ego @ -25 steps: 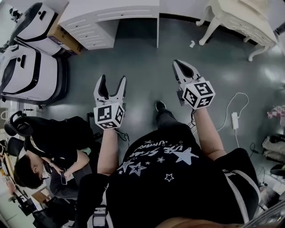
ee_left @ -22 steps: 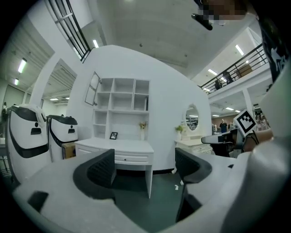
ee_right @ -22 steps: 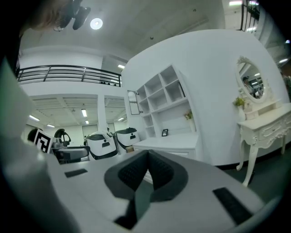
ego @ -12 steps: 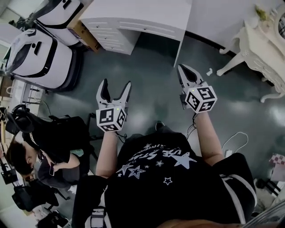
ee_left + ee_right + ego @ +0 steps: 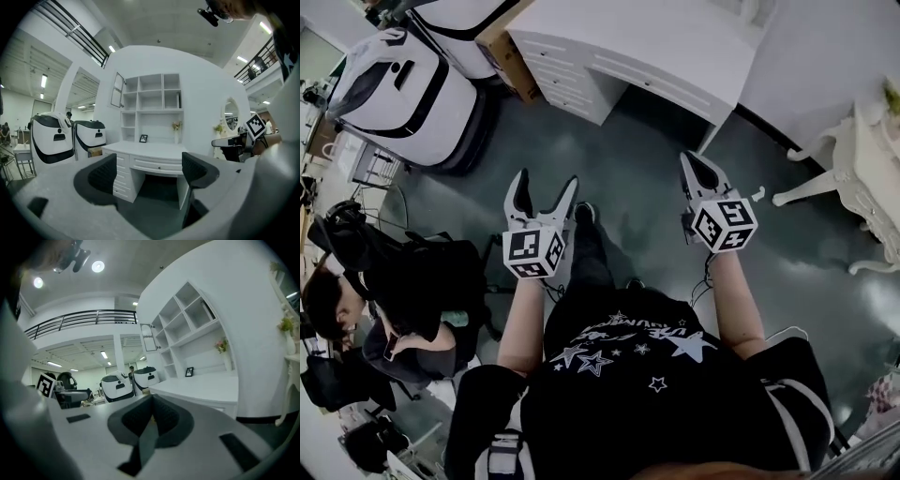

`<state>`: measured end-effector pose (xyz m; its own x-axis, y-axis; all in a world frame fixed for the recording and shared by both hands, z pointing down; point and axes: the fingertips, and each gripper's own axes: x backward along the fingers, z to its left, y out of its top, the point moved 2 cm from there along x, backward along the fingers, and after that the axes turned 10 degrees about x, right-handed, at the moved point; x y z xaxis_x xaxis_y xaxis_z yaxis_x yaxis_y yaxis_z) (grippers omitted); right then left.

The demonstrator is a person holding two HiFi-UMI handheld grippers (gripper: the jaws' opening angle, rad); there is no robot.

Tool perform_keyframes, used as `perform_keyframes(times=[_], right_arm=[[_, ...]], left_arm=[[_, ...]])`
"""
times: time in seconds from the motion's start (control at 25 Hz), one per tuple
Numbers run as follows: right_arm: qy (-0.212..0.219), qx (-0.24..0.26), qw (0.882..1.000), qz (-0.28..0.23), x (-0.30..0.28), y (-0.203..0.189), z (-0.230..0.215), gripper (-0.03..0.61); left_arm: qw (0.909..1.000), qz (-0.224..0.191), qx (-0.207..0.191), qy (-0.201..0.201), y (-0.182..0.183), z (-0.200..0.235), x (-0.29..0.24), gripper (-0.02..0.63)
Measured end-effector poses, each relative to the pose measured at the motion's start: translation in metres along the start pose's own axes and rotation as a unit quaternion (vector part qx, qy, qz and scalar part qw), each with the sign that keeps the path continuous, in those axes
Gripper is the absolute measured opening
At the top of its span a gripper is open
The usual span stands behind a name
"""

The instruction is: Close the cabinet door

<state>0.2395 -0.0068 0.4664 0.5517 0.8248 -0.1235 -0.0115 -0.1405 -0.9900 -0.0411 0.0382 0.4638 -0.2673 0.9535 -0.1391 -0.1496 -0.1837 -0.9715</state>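
Body notes. Black short-sleeved T-shirt, with white stars and white lettering printed across the chest. A black-and-white striped band runs over my right side; strap or trim, cannot tell.

My left gripper has a pale grey shell and two tapering jaws lined with black ribbed pads. Behind the jaws sits a cube with black-and-white square markers on its faces.

My right gripper is the same — grey shell, black ribbed lining, its own marker cube. Dark rectangular insets show on the shell. A thin dark cable trails beneath that cube.
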Motion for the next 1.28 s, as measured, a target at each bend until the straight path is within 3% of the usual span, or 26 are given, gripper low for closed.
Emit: perform_keyframes(times=[0.28,0.52,0.88,1.28], right_arm=[[-0.029,0.016,0.999,-0.002,-0.093,0.026,-0.020,0.006],[-0.051,0.034,0.998,-0.010,-0.209,0.067,-0.042,0.006],[-0.044,0.053,0.996,-0.053,-0.372,0.133,-0.032,0.006],[-0.060,0.049,0.996,-0.047,-0.446,0.142,-0.049,0.006]], left_arm=[[0.9993,-0.034,0.006,-0.017,0.036,0.073,-0.096,0.436],[0.9981,-0.050,0.014,-0.031,0.079,0.148,-0.188,0.434],[0.9966,-0.072,0.009,-0.039,0.150,0.265,-0.276,0.433],[0.9945,-0.078,0.005,-0.070,0.184,0.310,-0.348,0.433]])
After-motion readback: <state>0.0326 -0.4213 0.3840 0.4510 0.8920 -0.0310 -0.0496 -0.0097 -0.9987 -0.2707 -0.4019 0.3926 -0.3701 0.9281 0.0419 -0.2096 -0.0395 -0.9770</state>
